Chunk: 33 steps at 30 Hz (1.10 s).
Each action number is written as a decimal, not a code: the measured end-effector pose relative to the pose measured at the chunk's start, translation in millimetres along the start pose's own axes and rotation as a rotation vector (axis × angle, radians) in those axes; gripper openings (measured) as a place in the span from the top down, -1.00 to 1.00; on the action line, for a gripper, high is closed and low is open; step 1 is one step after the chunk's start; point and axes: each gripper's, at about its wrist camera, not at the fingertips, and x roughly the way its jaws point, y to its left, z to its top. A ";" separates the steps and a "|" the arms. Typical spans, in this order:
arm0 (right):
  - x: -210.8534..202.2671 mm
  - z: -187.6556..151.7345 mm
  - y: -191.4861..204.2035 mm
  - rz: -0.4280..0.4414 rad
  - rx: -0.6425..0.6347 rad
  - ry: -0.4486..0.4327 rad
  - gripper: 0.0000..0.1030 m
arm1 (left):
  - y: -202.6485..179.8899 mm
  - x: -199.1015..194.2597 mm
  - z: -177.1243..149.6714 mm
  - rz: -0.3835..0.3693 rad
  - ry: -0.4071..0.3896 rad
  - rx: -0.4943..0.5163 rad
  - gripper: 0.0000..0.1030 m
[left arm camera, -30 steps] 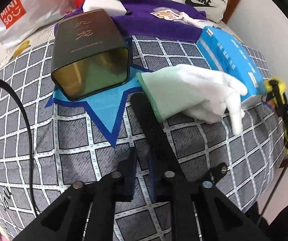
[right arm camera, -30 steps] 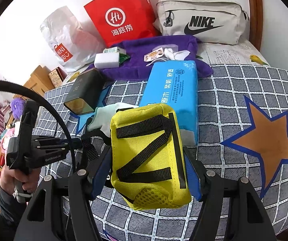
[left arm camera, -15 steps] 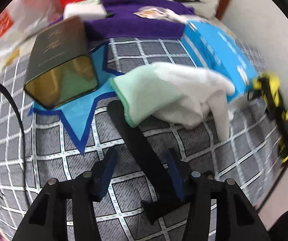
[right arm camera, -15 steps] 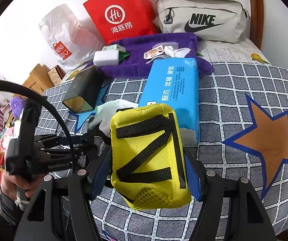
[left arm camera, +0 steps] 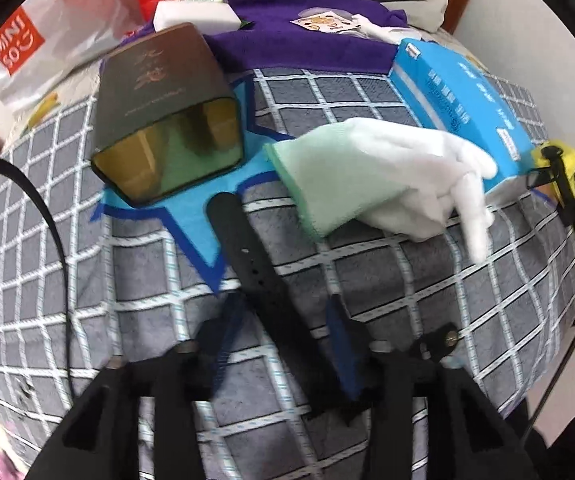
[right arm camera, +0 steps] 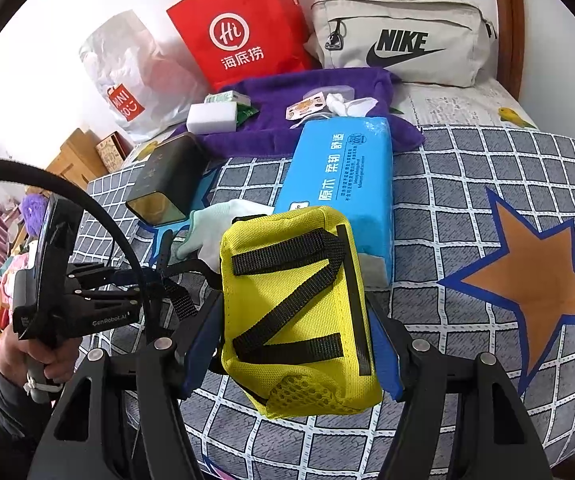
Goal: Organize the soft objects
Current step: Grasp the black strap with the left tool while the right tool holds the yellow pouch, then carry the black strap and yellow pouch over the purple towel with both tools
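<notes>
My left claw (left arm camera: 283, 340) has just been spreading, and its jaws now stand apart with the black strap (left arm camera: 257, 264) running between them, the pads not pressing it. The strap lies flat on the checked cover (left arm camera: 387, 292), its long axis running from between my jaws up and left, its rounded, holed end on the blue star (left arm camera: 191, 216). Just right of that end lies the white glove (left arm camera: 379, 176), fingers pointing right. My right claw (right arm camera: 293, 340) pinches the yellow pouch (right arm camera: 299, 312) by its sides.
</notes>
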 end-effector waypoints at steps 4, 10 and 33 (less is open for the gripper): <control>-0.6 -0.5 1.7 0.001 -0.012 0.002 -0.29 | -10.2 4.7 0.1 0.047 -0.028 0.012 0.55; -1.1 -1.0 2.8 0.007 -0.020 0.000 -0.29 | 0.0 0.1 2.8 0.013 -0.051 0.038 0.60; -13.0 3.7 14.4 0.012 -0.066 -0.034 -0.29 | 13.4 -19.7 7.6 -0.050 -0.100 0.004 0.62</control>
